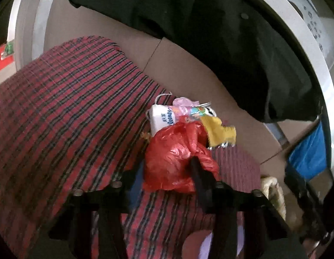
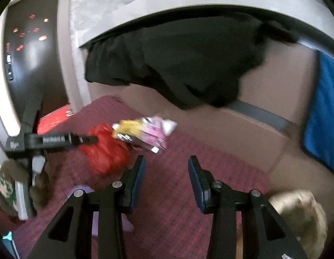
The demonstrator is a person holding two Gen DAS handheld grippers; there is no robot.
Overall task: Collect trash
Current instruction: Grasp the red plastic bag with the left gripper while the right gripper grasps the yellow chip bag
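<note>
A crumpled red plastic bag lies on a red striped mat with a white packet, a pink printed wrapper and a yellow wrapper just behind it. My left gripper is shut on the red bag, one finger on each side. In the right wrist view the left gripper reaches into the red bag from the left, beside the yellow wrapper and pink wrapper. My right gripper is open and empty above the mat, a short way in front of the pile.
Cardboard boxes stand behind the mat, with a black cloth draped over them under a grey ledge. A blue cloth hangs at the right. A beige crumpled thing lies at the mat's right corner.
</note>
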